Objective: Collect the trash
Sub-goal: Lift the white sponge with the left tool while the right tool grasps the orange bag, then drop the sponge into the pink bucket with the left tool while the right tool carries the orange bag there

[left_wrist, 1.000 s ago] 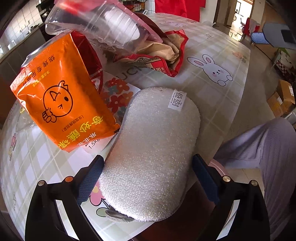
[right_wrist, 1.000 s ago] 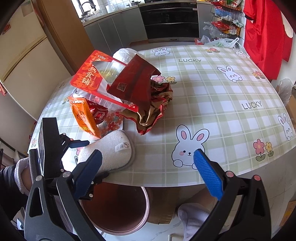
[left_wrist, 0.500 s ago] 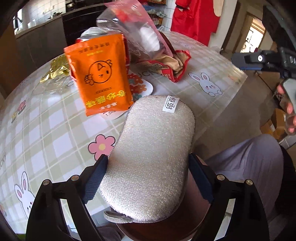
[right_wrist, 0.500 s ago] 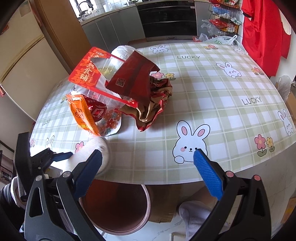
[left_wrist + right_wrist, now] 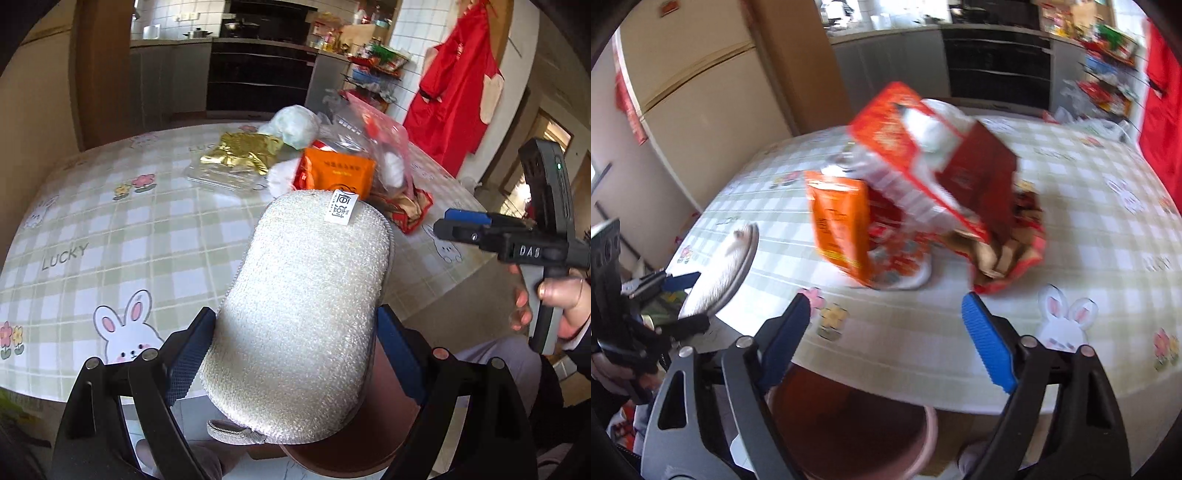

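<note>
Sponge (image 5: 303,314) clamped in left hand-held gripper (image 5: 295,350), hiding bin (image 5: 332,454) beneath. Right hand-held gripper (image 5: 886,332) empty, jaws just narrowing; wrapper pile (image 5: 923,195) blurred on tabletop (image 5: 1089,229).

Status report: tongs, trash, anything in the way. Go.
Left tongs clamped on the white sponge pad, lifted off the table. Right tongs empty, just been closing. Wrapper pile on table, bin below edge. Nothing blocking.

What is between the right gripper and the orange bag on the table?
In the right wrist view, only bare checked tablecloth with printed flowers lies between the right gripper and the orange bag. Nothing is between its fingers.
</note>
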Available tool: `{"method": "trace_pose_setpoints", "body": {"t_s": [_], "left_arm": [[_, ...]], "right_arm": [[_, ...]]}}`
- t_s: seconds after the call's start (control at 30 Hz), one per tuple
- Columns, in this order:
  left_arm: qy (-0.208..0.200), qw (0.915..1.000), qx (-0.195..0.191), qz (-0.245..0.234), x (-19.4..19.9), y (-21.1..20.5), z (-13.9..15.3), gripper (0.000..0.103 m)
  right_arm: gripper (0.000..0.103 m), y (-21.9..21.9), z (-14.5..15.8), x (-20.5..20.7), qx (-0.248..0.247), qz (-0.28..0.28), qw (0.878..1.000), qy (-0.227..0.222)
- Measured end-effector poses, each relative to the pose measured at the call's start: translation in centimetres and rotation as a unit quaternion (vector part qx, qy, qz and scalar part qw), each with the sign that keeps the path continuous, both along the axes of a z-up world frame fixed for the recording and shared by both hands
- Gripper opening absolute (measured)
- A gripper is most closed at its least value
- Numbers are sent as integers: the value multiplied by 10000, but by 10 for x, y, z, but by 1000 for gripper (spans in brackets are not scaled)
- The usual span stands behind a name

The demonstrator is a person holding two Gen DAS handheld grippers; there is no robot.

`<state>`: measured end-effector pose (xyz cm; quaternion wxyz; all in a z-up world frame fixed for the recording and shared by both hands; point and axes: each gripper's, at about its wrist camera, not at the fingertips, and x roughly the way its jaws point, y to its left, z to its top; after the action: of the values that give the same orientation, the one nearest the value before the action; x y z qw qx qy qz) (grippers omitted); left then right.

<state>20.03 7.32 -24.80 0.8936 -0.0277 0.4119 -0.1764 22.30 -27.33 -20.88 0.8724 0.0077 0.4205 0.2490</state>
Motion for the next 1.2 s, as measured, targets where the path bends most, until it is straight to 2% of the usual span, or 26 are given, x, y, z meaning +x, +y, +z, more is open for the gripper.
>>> {"method": "trace_pose_setpoints", "body": {"t_s": [0.07, 0.1, 0.13, 0.3, 0.47, 0.67, 0.73, 0.77, 0.9, 1.2], "left_arm": [[-41, 9997, -37, 221, 0, 12, 3, 85], [-55, 9994, -59, 325, 0, 19, 5, 85], [-67, 9991, -91, 409, 1, 25, 6, 85], [-94, 9977, -221, 631, -3, 44, 5, 85], [-51, 9961, -444, 766, -9, 53, -2, 85], [-33, 9945, -589, 870, -11, 60, -9, 85], [-27, 9942, -621, 879, -11, 61, -11, 85], [-21, 9942, -617, 879, -11, 61, -12, 85], [-14, 9943, -631, 854, -12, 59, -13, 85], [-73, 9957, -587, 719, -15, 50, -8, 85]], "right_arm": [[69, 19, -7, 7, -42, 129, 9999, -97], [62, 26, -11, 12, -73, 75, 9999, -77], [60, 32, -15, 18, -49, -20, 10000, -49], [54, 49, -30, 38, -5, -551, 9985, 17], [49, 66, -40, 45, -457, -658, 9967, -127], [49, 83, -44, 53, -671, -427, 9967, -180], [38, 90, -44, 58, -715, -305, 9969, -147], [29, 89, -44, 59, -696, -295, 9971, -119], [16, 93, -36, 57, -509, -268, 9982, -142], [13, 79, -6, 28, 97, -64, 9997, -210]]}}
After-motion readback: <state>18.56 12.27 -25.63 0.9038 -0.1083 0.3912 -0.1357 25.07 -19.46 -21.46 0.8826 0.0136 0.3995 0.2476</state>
